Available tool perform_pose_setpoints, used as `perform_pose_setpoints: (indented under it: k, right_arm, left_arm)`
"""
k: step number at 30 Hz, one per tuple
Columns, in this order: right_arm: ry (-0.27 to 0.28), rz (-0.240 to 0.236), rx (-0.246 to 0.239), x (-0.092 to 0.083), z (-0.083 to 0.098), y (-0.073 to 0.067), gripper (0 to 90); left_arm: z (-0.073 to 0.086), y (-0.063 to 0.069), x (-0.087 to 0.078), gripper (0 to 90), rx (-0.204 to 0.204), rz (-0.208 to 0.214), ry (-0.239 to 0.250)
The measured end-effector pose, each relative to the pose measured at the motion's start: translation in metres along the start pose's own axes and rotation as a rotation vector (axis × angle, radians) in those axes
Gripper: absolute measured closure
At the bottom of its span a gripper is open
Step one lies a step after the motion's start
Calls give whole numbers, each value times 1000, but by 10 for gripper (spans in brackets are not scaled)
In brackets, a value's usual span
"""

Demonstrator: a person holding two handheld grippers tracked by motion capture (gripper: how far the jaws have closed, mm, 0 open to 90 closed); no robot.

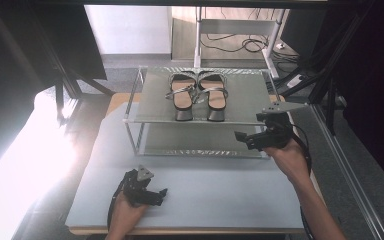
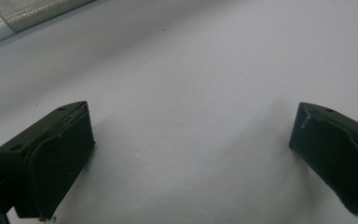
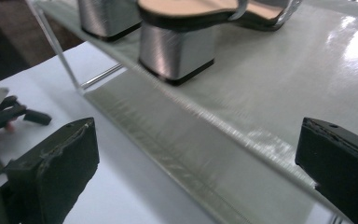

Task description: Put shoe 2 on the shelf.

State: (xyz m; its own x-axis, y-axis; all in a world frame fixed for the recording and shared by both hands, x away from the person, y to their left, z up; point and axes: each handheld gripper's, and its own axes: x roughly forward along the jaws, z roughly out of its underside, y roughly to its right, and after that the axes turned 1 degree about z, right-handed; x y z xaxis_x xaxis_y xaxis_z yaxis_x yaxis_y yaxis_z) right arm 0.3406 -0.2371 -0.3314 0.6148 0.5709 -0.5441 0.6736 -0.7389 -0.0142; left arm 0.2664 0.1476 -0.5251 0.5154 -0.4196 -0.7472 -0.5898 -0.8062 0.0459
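Nearest the table's front edge, low at the left of the high view: left gripper [image 1: 152, 192], held in the person's left hand [image 1: 125, 212], resting low on the pale grey table [image 1: 220, 200], grey three-cornered plate on top, jaws pointing right and slightly away. Jaws spread wide in the left gripper view [image 2: 186, 154] — bare tabletop between them, nothing held. Corner of a pale rail at that view's upper left, not identifiable.

Farther back, right of centre: right gripper [image 1: 250, 137], held in the right hand [image 1: 290, 157], forearm rising from the lower right, wrist raised, jaws aimed left toward the front of the two-tier rack [image 1: 130, 120]. Jaws wide apart in the right gripper view [image 3: 196, 158], empty — front edge of the rack's upper shelf running across the gap, not touched.

Farthest: pair of silver block-heeled sandals [image 1: 199, 95], side by side on the upper shelf, heels toward the person, toes away, tan insoles showing. Lower shelf bare. Right gripper view closer: two brushed-metal square heels [image 3: 177, 51] with dark bases, standing flat near the shelf's front edge; left gripper also seen far off at that view's left edge.

No brand, label or writing legible anywhere.
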Motion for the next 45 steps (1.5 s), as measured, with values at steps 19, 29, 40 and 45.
perform_pose_setpoints:
  k: [19,29,40,45]
  right_arm:
    - [-8,21,-10,-16,51,-2,0]
    - [-27,21,-23,-9,77,-5,0]
    - [-33,0,-1,5,108,-8,0]
    - [-48,-3,16,12,121,-10,0]
  left_arm:
    - [0,0,0,0,-2,-2,3]
    - [0,0,0,0,-1,-2,5]
    - [0,0,0,0,-1,-2,5]
    - [0,0,0,0,2,-2,3]
